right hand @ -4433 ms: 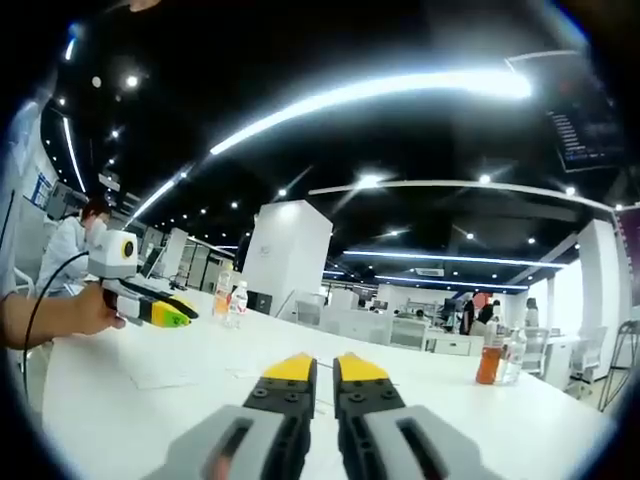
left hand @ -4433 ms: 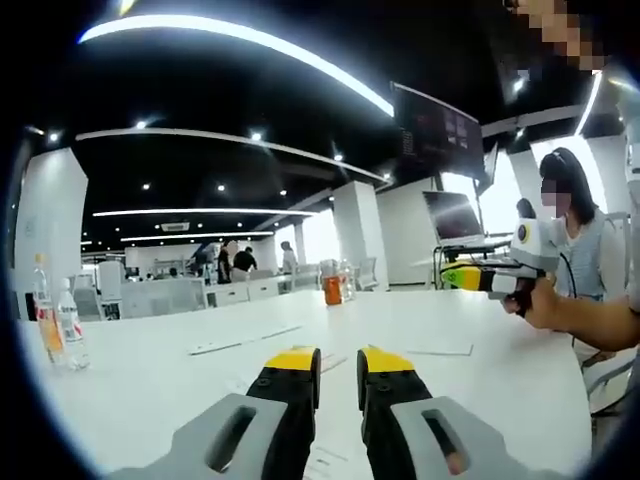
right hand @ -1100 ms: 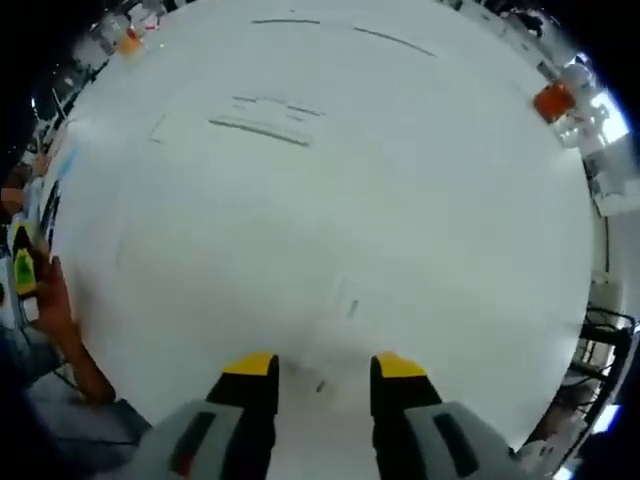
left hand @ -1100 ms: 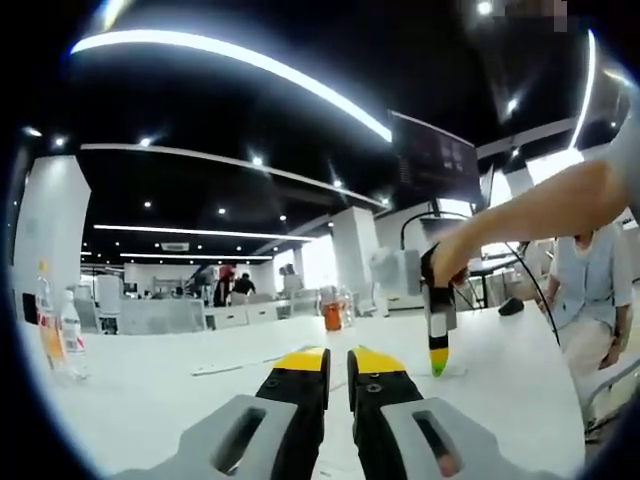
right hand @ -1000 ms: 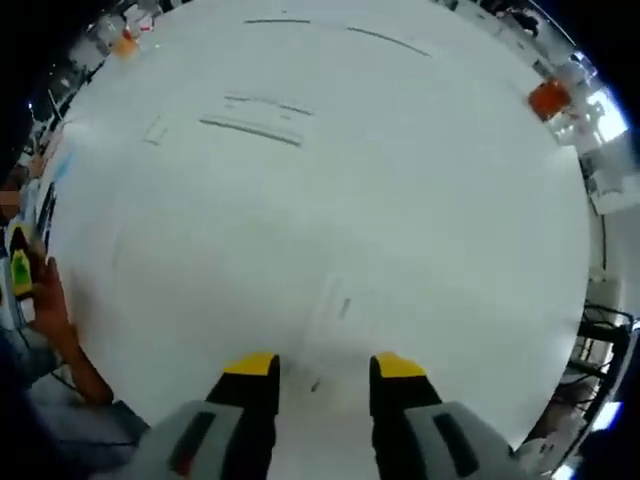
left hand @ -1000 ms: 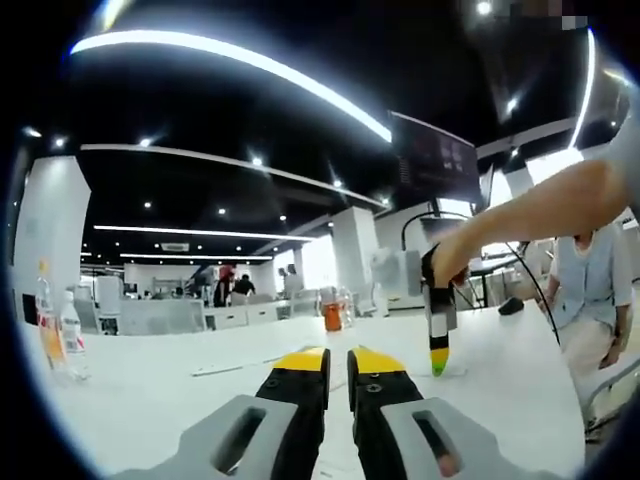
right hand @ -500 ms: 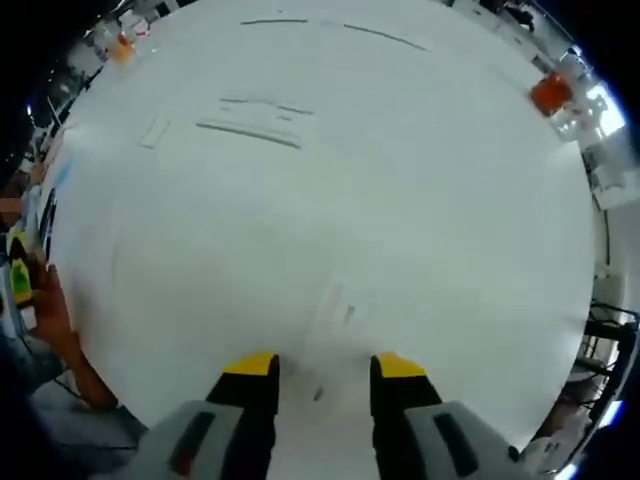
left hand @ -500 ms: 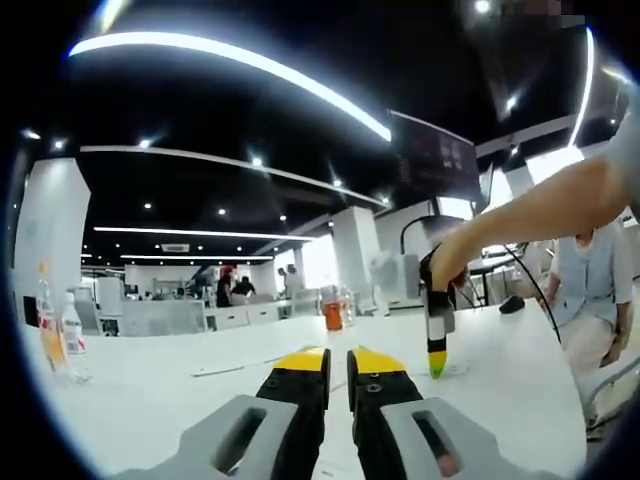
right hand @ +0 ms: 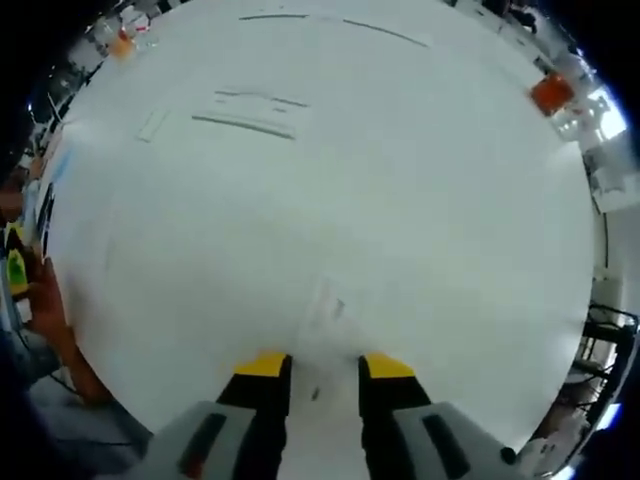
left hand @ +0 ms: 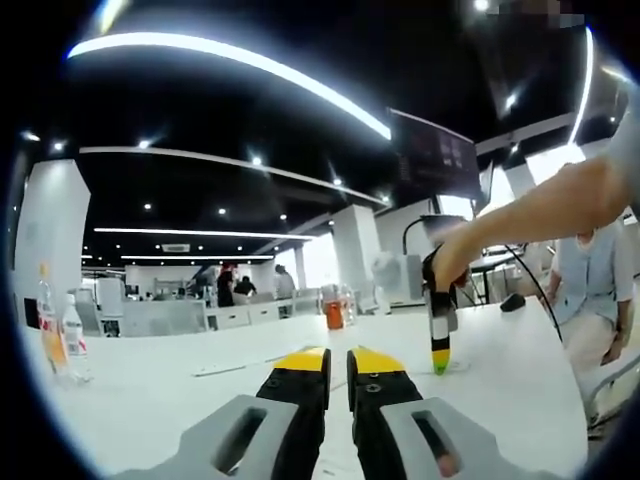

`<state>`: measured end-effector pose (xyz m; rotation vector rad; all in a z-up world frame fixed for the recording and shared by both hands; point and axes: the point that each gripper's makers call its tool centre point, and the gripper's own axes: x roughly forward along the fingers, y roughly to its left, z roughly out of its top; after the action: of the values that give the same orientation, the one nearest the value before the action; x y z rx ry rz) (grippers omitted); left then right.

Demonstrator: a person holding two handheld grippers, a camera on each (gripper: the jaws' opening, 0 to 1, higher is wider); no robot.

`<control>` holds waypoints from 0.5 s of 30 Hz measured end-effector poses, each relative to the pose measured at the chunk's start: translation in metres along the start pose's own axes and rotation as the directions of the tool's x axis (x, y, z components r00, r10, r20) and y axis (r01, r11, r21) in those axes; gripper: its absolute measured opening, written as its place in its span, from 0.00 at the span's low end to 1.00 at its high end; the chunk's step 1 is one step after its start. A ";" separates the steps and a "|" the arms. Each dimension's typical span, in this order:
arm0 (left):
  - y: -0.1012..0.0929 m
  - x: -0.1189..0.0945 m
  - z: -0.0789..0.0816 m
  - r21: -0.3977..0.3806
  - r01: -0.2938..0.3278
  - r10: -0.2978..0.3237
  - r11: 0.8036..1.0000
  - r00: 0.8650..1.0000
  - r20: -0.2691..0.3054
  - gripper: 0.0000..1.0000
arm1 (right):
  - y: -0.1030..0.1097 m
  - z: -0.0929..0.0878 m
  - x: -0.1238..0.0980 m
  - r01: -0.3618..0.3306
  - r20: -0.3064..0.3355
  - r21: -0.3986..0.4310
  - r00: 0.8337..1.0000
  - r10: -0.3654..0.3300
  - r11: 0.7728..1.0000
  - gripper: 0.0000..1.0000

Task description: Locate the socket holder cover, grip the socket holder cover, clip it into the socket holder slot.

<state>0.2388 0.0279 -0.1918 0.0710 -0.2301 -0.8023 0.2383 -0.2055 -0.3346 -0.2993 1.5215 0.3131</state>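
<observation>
In the right gripper view I look straight down on a white table (right hand: 420,200). A small pale flat piece, seemingly the socket holder cover (right hand: 322,298), lies just ahead of my right gripper (right hand: 325,366). Its jaws are open, a moderate gap apart, with the piece's near end between the tips. Two long white strips (right hand: 245,122) lie farther off, with a small white piece (right hand: 152,126) beside them. In the left gripper view my left gripper (left hand: 338,361) is level over the table, shut on nothing. The right gripper (left hand: 438,340) points down at the table, held by a hand.
An orange bottle (right hand: 552,92) stands near the table's far edge, seen too as an orange bottle (left hand: 333,315). Two drink bottles (left hand: 55,330) stand at the left. The left gripper (right hand: 14,268) and a hand show at the left table edge. A seated person (left hand: 590,290) is at the right.
The right jaws have drawn closer together and sit nearer the pale piece. The left gripper has stayed still and shut.
</observation>
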 end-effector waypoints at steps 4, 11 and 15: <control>0.000 0.000 0.000 -0.001 -0.002 0.002 1.000 1.000 0.002 0.08 | 0.000 0.004 -0.003 0.005 0.009 -0.036 1.000 -0.005 0.999 0.25; -0.001 0.000 0.000 0.000 -0.003 0.003 1.000 1.000 0.001 0.08 | 0.001 0.007 -0.003 0.005 0.009 -0.091 1.000 -0.004 0.996 0.25; -0.001 0.001 0.000 0.001 -0.002 0.002 1.000 1.000 0.000 0.08 | 0.000 0.010 -0.004 0.017 0.015 -0.124 1.000 -0.016 0.992 0.25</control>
<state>0.2386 0.0270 -0.1922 0.0723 -0.2303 -0.7997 0.2469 -0.2015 -0.3300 -0.4067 1.4879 0.3966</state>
